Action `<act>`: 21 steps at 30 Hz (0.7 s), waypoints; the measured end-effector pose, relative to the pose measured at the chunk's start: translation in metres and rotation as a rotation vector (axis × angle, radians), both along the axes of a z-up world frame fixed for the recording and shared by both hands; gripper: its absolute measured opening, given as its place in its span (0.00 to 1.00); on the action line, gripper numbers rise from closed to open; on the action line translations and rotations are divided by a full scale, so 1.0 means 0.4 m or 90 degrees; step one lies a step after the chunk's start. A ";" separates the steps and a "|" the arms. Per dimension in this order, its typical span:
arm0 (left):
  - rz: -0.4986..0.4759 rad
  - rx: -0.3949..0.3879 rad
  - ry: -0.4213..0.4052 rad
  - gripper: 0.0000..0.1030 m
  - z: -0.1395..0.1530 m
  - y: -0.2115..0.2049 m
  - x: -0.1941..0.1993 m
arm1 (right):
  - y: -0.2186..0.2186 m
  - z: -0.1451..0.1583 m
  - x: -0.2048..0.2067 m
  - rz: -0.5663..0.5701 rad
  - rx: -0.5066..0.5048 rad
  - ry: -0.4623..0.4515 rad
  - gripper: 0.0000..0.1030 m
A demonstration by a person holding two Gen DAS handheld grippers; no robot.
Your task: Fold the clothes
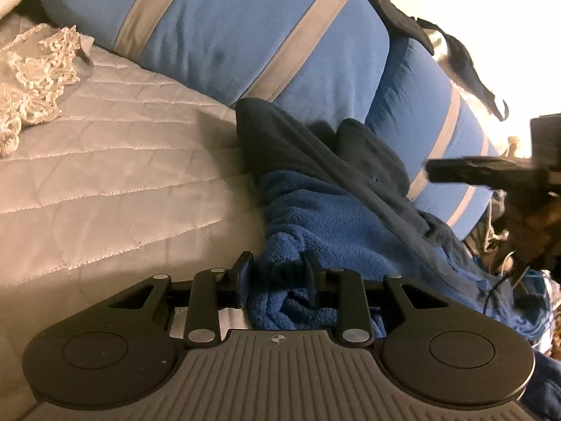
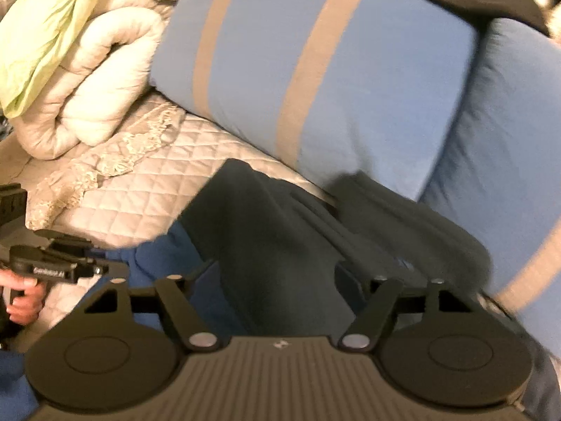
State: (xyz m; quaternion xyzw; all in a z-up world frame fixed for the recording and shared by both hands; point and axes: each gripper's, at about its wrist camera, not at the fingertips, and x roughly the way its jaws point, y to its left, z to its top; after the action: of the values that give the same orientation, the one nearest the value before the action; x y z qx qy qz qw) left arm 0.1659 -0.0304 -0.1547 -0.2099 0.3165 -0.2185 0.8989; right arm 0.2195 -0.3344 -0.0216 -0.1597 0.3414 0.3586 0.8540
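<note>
Centrally, the left tongs (image 1: 277,277) were clenched on a bunched fold of the bright blue fleece garment (image 1: 315,210), its pile filling the narrow gap between the two fingers. The right tongs (image 2: 277,277) stood released, fingers spread wide, with the dark navy smooth-knit garment (image 2: 280,245) lying between them; contact could not be told through the blur. Both garments lay heaped together on the grey quilted bedspread (image 1: 105,175), the navy one draped over the fleece and reaching up against the blue pillow with grey stripes (image 2: 333,70). Farther out lay a cream lace-trimmed cloth (image 1: 38,73), a rolled pale quilted duvet (image 2: 94,80) and a light green crumpled cloth (image 2: 45,24).
</note>
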 end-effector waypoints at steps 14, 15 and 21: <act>-0.004 -0.043 0.009 0.31 -0.005 0.018 0.006 | 0.238 -0.102 0.188 0.024 0.085 0.033 0.74; -0.006 -0.055 0.014 0.32 -0.007 0.024 0.009 | 0.255 -0.112 0.200 0.023 0.091 0.034 0.74; -0.014 -0.125 0.047 0.37 -0.008 0.050 0.024 | 0.363 -0.158 0.256 0.037 0.097 0.033 0.74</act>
State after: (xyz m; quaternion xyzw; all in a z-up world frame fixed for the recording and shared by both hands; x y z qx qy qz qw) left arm 0.1755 -0.0103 -0.1580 -0.3016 0.3288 -0.2504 0.8592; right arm 0.3220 -0.1891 -0.0847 -0.0944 0.3305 0.4120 0.8439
